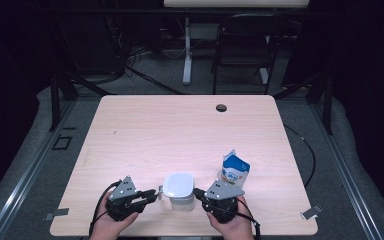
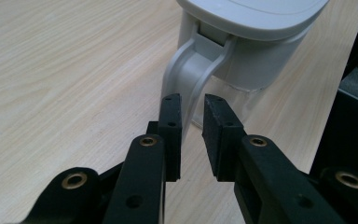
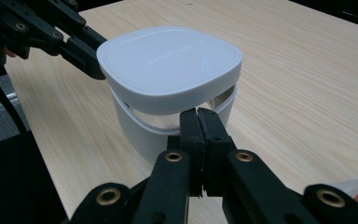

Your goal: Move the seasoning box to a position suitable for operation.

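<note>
Pale wood desk, dark room. Left gripper fingers parted, straddling the jug handle without pinching it; close squarely before lifting. Right gripper fingers clenched empty against the white jug wall opposite; keep bracing. Milk pouch beyond.

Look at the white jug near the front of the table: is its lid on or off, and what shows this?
On. The white lid sits flat across the top of the jug, covering its mouth all round.

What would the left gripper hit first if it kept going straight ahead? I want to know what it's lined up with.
Most likely the handle of the white jug: the left gripper points at it with jaws slightly apart, the handle just ahead of the gap.
</note>
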`<state>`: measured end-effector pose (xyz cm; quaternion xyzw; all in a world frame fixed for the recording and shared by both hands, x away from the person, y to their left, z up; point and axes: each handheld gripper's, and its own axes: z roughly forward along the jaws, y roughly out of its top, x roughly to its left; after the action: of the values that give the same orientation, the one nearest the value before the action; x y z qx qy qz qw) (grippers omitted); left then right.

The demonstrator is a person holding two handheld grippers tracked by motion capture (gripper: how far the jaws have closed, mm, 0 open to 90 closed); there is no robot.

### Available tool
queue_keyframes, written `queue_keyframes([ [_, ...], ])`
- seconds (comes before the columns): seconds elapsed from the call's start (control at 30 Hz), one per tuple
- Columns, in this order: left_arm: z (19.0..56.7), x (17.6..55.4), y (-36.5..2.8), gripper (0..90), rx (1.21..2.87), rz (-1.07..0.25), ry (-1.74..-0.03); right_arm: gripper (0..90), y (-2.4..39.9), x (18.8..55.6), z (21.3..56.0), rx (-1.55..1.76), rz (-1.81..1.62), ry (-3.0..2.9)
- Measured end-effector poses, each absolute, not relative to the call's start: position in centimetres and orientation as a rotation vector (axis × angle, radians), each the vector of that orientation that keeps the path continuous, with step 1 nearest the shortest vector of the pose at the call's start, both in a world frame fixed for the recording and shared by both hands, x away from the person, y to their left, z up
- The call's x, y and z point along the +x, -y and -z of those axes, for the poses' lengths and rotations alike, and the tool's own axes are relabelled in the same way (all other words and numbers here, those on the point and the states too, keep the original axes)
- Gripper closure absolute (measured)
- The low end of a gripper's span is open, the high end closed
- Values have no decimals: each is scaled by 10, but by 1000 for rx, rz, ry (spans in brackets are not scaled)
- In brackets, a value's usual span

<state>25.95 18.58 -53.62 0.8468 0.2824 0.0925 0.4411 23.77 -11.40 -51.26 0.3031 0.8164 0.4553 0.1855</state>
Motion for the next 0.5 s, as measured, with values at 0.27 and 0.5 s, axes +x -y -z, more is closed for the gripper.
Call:
queue_keyframes([
  [0.27,539,262,-178,830,2130,-257,-678,892,113,239,510,854,-1290,-2303],
  [0.5,540,262,-178,851,2136,-262,-672,887,113,240,507,853,-1289,-2303],
])
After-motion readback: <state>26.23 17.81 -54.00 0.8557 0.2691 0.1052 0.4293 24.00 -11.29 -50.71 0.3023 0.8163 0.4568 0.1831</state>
